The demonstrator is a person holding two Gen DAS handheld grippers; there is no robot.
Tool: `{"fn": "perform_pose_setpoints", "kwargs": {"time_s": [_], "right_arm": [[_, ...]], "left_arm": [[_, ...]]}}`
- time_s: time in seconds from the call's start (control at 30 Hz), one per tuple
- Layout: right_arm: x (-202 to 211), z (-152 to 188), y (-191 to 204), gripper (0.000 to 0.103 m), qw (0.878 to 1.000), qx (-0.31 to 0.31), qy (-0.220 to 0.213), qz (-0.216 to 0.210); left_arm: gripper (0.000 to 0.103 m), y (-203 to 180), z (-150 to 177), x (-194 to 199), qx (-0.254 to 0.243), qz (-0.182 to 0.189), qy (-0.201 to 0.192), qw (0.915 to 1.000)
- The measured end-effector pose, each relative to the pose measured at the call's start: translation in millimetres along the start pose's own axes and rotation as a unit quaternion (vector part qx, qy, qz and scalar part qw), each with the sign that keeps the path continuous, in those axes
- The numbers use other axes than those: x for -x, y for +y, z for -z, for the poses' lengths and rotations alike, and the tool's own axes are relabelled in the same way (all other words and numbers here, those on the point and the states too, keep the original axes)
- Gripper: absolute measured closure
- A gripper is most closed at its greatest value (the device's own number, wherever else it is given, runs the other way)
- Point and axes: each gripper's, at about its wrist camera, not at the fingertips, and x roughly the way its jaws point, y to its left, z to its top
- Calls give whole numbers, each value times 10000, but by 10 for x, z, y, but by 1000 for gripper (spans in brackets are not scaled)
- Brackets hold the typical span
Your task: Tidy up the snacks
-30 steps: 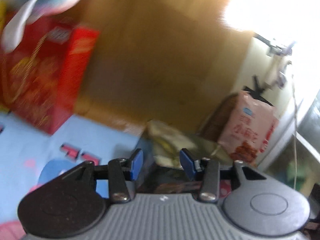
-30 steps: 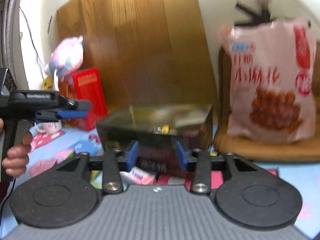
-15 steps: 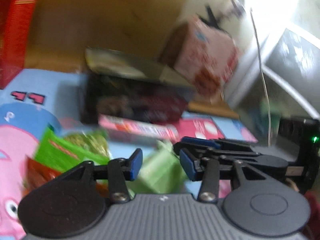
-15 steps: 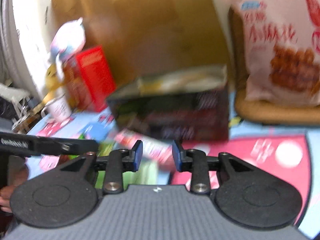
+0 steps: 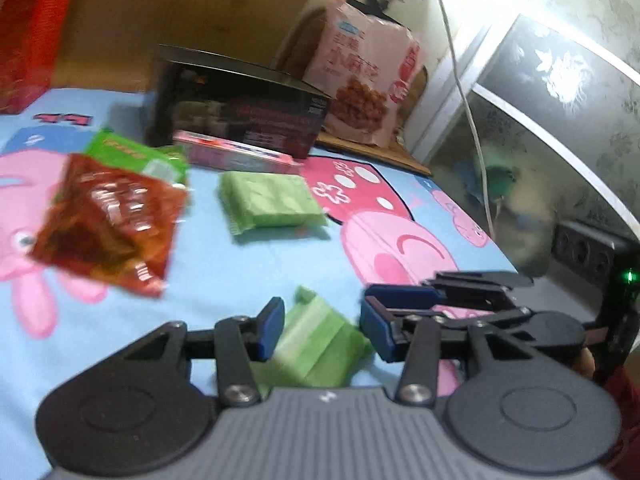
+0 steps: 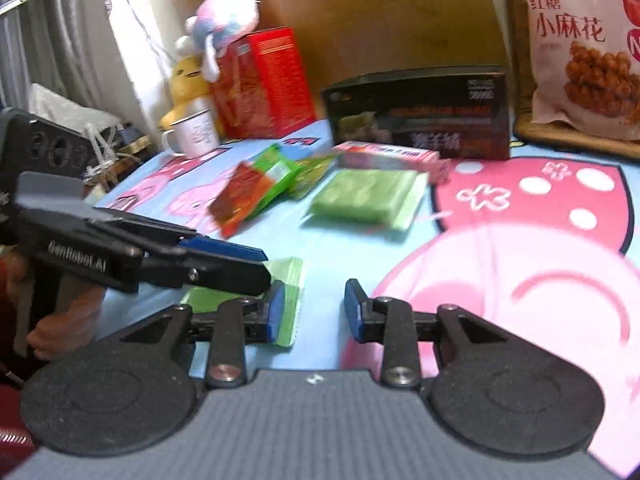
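Observation:
Snacks lie on a blue cartoon-print cloth [image 5: 260, 264]. My left gripper [image 5: 322, 326] is open just above a small green packet [image 5: 316, 346], seen too in the right wrist view [image 6: 288, 296]. My right gripper [image 6: 314, 306] is open and empty beside it, with the left gripper's fingers [image 6: 224, 252] crossing its left side. Farther off lie a red packet [image 5: 108, 224], a green pouch [image 5: 136, 156], a larger light green pack [image 5: 272, 202], a pink flat box [image 5: 236, 156] and an open dark box [image 5: 240, 116].
A pink snack bag [image 5: 364, 68] leans at the back right on a woven mat. A red carton [image 6: 264, 84], a plush toy [image 6: 224, 20] and a white mug [image 6: 192, 134] stand at the back left. A wooden board [image 6: 380, 16] backs the table. A cable [image 5: 468, 96] hangs right.
Both grippers tilted down from the back wall and boxes toward the cloth and came near the small green packet. Both stay open.

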Motion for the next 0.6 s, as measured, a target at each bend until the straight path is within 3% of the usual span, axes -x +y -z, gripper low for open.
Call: {"fn": "perform_pose_setpoints", "kwargs": {"time_s": [0.1,0.13,0.23,0.33,0.47,0.6], "right_arm": [[65,21,40,64,9999,50,-54,76],[73,5,36,57,9998,64,-100,126],[66,-78,28,56,9995,13,-202,240],[-21,-221,98,53,9996,93,-272,-3],[-373,-479,239,53,9992,285,-115,-273],[-862,-660,383,53,9978,351,312,-466]], "left_arm": [[59,141,-31,188,263,-253,-290,9989],[58,213,-58,261,408,-364,-421,9976],[46,514,-156,465,1007,-768,-868,9881],[44,804,-217,586,1418,-1073,-1101,9779],[44,1061,-321,591,1587,-1095,-1182,9741],[43,1225,-388,484,1581,-1001,-1081,9764]]}}
